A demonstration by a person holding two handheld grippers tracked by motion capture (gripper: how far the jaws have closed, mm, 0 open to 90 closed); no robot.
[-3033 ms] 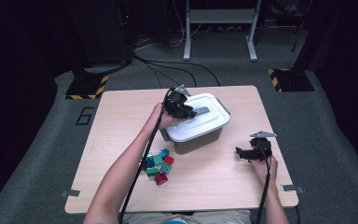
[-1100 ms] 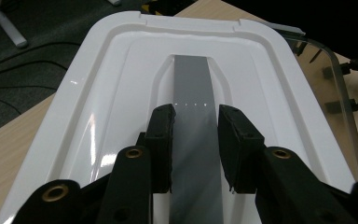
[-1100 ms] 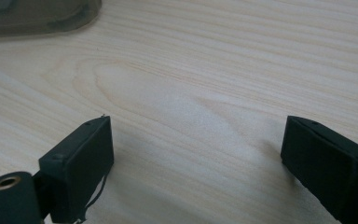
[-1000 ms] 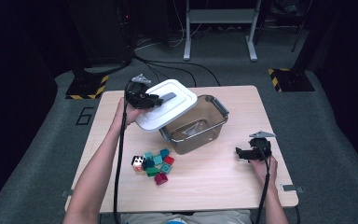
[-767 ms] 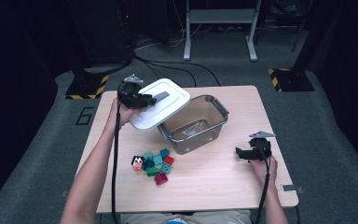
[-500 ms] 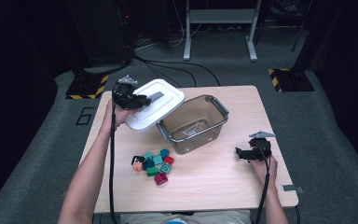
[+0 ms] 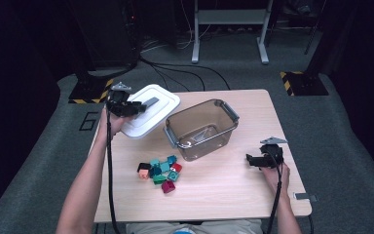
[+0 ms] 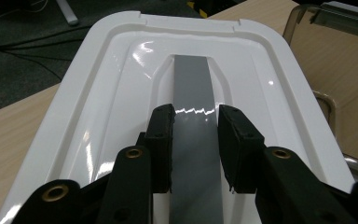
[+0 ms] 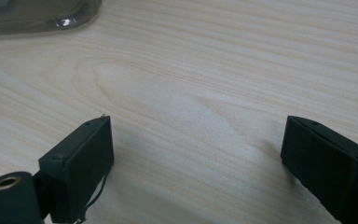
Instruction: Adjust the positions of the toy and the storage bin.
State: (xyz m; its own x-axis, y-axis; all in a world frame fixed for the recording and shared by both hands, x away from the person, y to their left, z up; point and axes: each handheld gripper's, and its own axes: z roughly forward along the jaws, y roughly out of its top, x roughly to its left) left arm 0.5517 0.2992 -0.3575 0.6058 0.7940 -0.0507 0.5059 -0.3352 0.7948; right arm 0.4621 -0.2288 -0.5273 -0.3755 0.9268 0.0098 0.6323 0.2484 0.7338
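Currently left tongs (image 8: 196, 140) clamped on the lid's grey handle (image 8: 193, 84); lid (image 7: 148, 117) hangs over the bench's (image 7: 224, 195) far-left edge, beside the open box (image 7: 202, 129). Right tongs (image 9: 196, 163) apart, empty, resting near the right edge. Best: lower the lid flat onto the bench, fully supported, then release.

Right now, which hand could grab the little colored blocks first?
Probably the right. The right hand-held gripper is open with nothing between its jaws, resting on the table beside the blocks. The left hand-held gripper is shut on the white lid.
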